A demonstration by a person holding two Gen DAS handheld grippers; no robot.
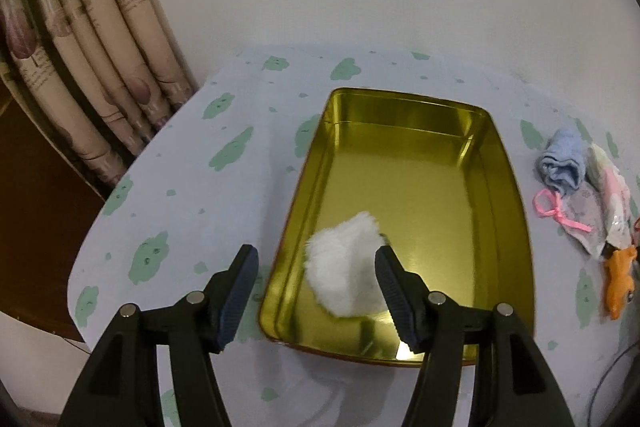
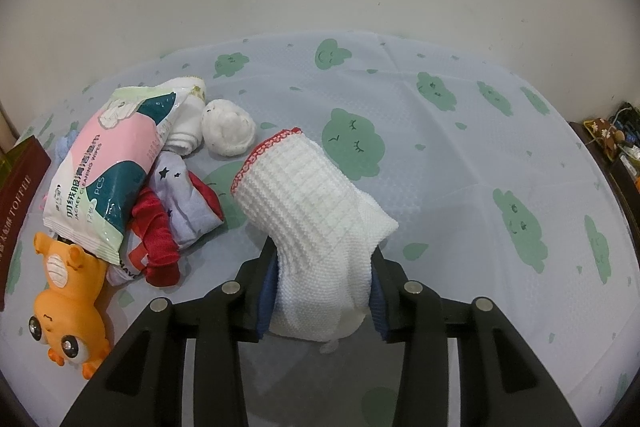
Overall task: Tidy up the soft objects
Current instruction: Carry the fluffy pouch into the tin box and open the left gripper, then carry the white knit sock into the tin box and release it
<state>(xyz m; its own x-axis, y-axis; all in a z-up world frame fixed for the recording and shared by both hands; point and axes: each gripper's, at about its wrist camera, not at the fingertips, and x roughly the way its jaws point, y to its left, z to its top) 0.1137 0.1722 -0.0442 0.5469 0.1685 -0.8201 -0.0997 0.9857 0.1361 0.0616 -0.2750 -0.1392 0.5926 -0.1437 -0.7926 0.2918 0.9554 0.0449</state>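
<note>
Left wrist view: left gripper (image 1: 316, 269) jaws apart, white fluffy puff (image 1: 344, 267) released in gold metal tin (image 1: 408, 107) lower centre; right gripper (image 2: 324, 267) clamps white knit glove (image 2: 316, 219) for carrying.

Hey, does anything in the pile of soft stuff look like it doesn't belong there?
Yes. An orange plastic toy animal lies upside down at the pile's near end, partly under the wipes pack. It looks hard, unlike the cloths beside it.

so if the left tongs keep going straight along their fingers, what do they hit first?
Probably the white fluffy item lying in the gold tin, between the open left tongs. Depth is unclear; they might pass above it and meet the tin floor.
</note>
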